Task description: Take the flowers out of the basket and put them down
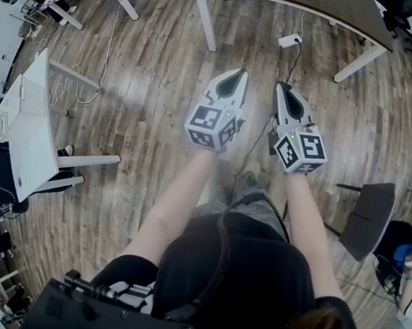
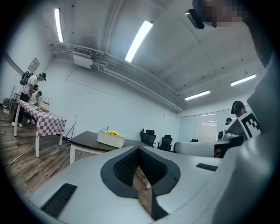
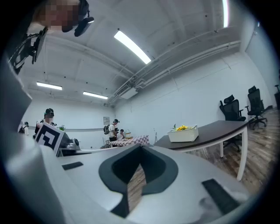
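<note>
Ahead of the left claw (image 1: 234, 76) and right claw (image 1: 284, 90), both clenched empty, the white rectangular basket (image 3: 183, 134) of yellow flowers (image 3: 181, 127) sits well apart on a dark tabletop (image 3: 218, 129); neither looks nearer.

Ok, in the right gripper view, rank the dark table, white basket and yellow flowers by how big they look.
1. dark table
2. white basket
3. yellow flowers
All three sit together, so nearness does not skew this order.
</note>
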`<state>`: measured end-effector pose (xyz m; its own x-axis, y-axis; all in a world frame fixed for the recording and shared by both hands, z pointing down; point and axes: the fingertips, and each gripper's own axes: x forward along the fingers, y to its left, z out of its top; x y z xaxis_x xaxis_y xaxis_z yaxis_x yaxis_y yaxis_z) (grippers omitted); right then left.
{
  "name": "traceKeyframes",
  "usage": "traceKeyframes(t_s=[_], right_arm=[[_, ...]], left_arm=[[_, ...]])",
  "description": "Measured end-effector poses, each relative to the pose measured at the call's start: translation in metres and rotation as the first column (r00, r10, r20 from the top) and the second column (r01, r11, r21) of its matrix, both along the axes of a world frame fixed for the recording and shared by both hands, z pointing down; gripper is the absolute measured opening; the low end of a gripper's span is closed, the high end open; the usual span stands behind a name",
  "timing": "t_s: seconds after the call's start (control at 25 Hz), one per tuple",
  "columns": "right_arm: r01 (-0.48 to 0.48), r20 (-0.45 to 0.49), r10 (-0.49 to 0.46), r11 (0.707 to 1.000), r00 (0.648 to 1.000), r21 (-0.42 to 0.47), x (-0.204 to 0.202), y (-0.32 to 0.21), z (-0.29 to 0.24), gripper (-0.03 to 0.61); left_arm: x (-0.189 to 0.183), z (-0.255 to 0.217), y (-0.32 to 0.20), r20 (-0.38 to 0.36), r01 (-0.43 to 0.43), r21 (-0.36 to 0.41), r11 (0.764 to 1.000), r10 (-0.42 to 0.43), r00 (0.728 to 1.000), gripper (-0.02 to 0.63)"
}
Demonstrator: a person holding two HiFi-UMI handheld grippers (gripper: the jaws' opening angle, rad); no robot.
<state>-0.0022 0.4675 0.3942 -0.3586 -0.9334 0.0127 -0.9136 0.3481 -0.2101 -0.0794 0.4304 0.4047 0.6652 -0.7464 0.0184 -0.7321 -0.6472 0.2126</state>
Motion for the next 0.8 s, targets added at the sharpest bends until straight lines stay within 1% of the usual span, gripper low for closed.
traceKeyframes(t_s=[0.08,0.2,0.4,0.64,0.8], right_arm=[[-0.001,-0.004,0.001,1.000,1.000,0.004,0.009,-0.018,0.002,0.000],[0.008,0.001,-0.008,1.000,1.000,-0.008,0.022,-0.038,0.008,0.000],[0.010,-0.009,-0.010,1.000,1.000,-0.015,0.053,-0.066,0.011,0.000],[0.000,0.013,0.001,0.999,1.000,-0.032,0.077,-0.093,0.017,0.002],[0.017,0.028,-0.017,0.999,0.999,-0.028,0.088,-0.105,0.020,0.002]], left_arm=[[0.011,0.001,-0.016,0.008,-0.005,0.012,1.000,0.005,1.000,0.000],[0.019,0.010,-0.034,0.024,0.017,0.010,1.000,-0.017,1.000,0.000],[0.043,0.016,-0.060,0.009,0.033,0.002,0.999,-0.033,0.999,0.000],[0.062,0.021,-0.085,0.016,0.041,-0.004,0.999,-0.041,0.999,0.000],[0.073,0.026,-0.096,0.032,0.051,-0.008,0.999,-0.051,0.998,0.000]])
